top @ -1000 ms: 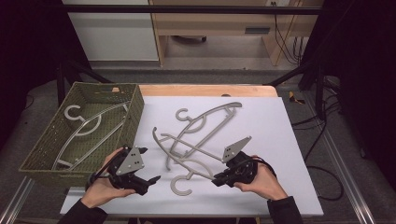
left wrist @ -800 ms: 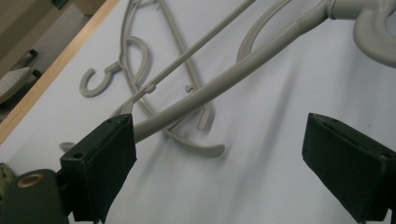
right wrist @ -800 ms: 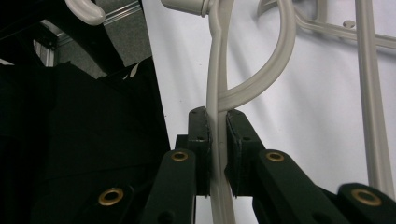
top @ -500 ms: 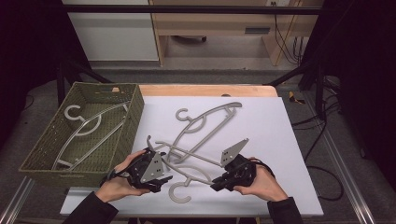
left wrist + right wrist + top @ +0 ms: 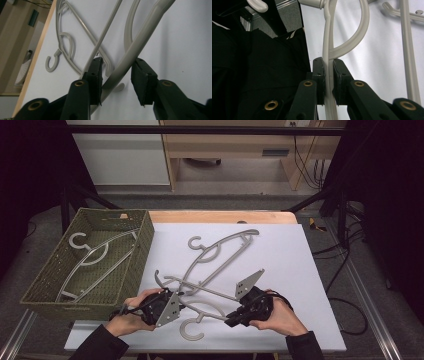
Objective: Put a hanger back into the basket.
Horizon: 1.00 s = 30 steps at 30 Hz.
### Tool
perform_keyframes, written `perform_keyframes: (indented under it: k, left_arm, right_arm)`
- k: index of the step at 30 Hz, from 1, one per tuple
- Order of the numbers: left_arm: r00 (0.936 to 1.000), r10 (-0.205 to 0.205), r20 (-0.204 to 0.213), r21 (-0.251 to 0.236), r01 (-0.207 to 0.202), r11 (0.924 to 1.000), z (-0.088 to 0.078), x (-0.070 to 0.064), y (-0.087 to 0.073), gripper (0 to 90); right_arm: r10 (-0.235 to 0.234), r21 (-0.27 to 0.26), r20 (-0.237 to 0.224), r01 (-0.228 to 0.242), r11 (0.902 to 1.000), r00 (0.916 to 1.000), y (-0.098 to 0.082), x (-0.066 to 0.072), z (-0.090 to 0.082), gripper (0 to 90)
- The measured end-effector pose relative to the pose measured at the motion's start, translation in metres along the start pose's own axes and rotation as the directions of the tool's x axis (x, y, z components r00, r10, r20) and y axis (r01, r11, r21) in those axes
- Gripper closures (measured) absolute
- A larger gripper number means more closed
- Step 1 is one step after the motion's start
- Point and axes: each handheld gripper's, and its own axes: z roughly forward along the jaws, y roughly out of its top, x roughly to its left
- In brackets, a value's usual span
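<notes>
We see a white tabletop (image 5: 300,270) from above, with a person's two forearms entering from the bottom edge of the frame. Each hand holds a black two-jaw gripper.

Low in the frame, a little left of centre, the left gripper (image 5: 176,301) sits at one end of the near grey plastic hanger (image 5: 210,311), which lies flat on the white surface with its hook curling toward the bottom edge. In the left gripper view, the left gripper (image 5: 117,75) has its jaws apart, one on each side of the hanger's thick arm (image 5: 140,42). They have just been closing. The left pad looks to be touching the arm, while the right pad stands clear of it.

Lower right of centre, the right gripper (image 5: 231,320) grips the other end of the same hanger. In the right gripper view, the right gripper (image 5: 328,72) has its jaws clamped together on the hanger's thin bar (image 5: 327,50).

A second grey hanger (image 5: 220,252) lies in the middle of the frame, crossing over the first one.

At the left of the frame, an olive woven basket (image 5: 45,285) holds a third grey hanger (image 5: 95,257).
</notes>
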Motion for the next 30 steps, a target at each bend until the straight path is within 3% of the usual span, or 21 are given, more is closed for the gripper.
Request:
perform_keyframes:
  k: [6, 13, 18, 26, 30]
  left_arm:
    - [0.9989, 0.047, -0.003, 0.009, -0.047, 0.9988, 0.002, -0.006, 0.000, 68.4]
    - [0.9977, 0.068, 0.007, 0.000, -0.068, 0.9977, -0.001, -0.008, 0.001, 72.2]
    - [0.9978, 0.067, 0.003, -0.002, -0.067, 0.9978, -0.004, -0.008, 0.001, 73.4]
    - [0.9964, 0.069, -0.050, -0.019, -0.070, 0.9974, -0.011, -0.007, 0.004, 75.4]
    - [0.9995, 0.019, -0.026, -0.038, -0.020, 0.9991, -0.015, -0.002, 0.006, 81.6]
  right_arm:
    - [-0.002, 0.012, -0.010, 0.002, 0.9999, 0.9999, 0.000, -0.001, 0.001, 81.9]
    - [-0.002, -0.008, -0.012, 0.002, 1.0000, 0.9999, -0.001, -0.001, -0.003, 82.0]
    - [-0.005, -0.030, 0.003, 0.005, 0.9995, 1.0000, -0.002, -0.001, -0.006, 81.9]
    - [-0.011, -0.077, 0.025, 0.013, 0.9970, 0.9996, -0.003, -0.002, -0.014, 80.7]
    - [0.002, -0.167, 0.073, 0.011, 0.9859, 0.9973, -0.004, -0.005, -0.024, 79.0]
